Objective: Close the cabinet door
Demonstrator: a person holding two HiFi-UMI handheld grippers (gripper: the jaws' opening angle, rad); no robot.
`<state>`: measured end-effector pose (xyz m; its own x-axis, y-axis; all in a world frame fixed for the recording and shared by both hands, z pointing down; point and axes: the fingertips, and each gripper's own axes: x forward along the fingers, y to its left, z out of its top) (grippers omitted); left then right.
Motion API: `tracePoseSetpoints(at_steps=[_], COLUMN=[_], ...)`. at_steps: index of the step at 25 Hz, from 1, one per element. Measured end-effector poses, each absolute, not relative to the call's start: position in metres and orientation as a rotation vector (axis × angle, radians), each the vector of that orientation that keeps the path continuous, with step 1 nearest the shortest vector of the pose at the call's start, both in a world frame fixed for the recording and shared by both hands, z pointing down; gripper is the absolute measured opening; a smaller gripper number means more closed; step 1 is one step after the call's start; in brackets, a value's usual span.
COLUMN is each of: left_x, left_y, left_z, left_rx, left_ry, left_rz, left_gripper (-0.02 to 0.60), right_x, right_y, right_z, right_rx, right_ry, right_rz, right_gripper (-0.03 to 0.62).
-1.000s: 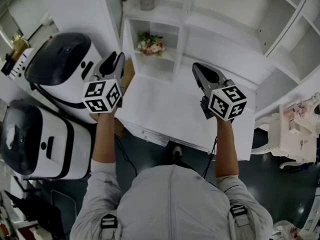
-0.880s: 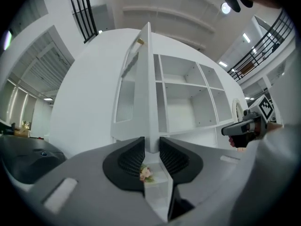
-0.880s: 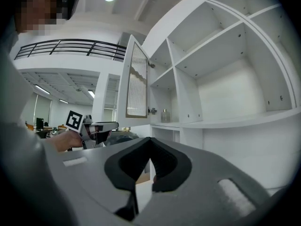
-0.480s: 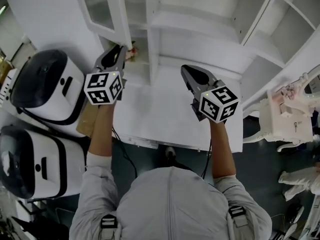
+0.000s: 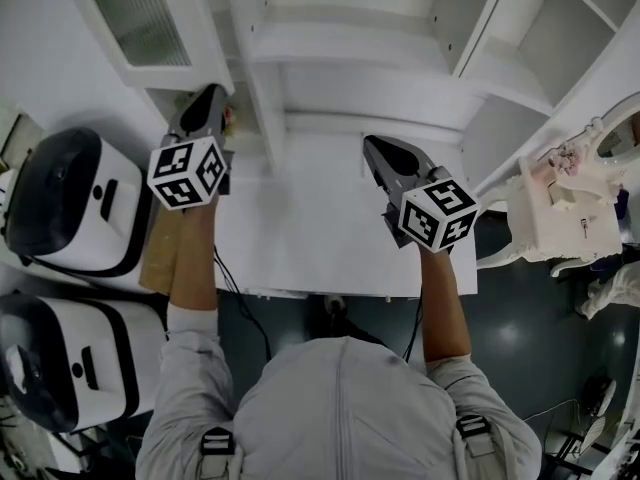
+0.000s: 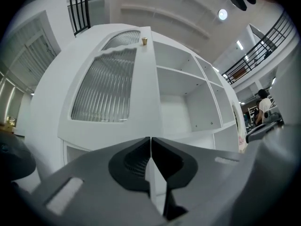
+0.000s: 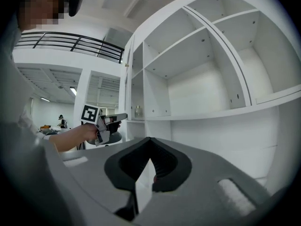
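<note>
**Head view**
Door (image 5: 150,23): hung open at upper left, swung out from the cabinet (image 5: 360,78).
Left gripper (image 5: 212,96): pointed at the door's free edge, tip just beside it; could not tell whether touching.
Right gripper (image 5: 373,148): hovered over the counter (image 5: 300,228), well apart from the door.

**Left gripper view**
Jaws: closing down to tips together, nothing between.
Door: straight ahead, ribbed pane left of the tips, free edge in line with them.

**Right gripper view**
Jaws: tips together, nothing held.
Aim: faced the cabinet's shelves, with the left gripper far off to the left.

Left gripper (image 5: 211,92) and right gripper (image 5: 371,144) held forward, fingers closed.
</note>
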<state>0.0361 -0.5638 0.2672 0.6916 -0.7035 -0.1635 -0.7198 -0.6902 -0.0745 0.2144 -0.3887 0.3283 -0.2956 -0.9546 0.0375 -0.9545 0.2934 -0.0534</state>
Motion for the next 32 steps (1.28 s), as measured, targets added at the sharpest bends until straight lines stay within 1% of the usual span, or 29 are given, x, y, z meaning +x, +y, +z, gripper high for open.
tracePoseSetpoints(at_steps=[7,16,32], left_x=[0.061,0.081,0.078], left_y=[-0.589,-0.617,-0.617], left_z=[0.263,0.263,0.263], left_rx=[-2.754,-2.754,-2.731], left_ry=[1.204,1.211,1.215], left_rz=[0.158,0.118,0.111], left_gripper=[0.011,0.009,0.003], right_x=[0.24,0.25,0.251], right_y=[-0.399,-0.417,-0.404], right_z=[0.337,0.345,0.338], right_rx=[-1.904,-1.905,-1.923], right_ry=[2.474,2.469,2.462], right_rz=[-0.141,-0.166,-0.145], right_gripper=[0.002,0.002,0.003])
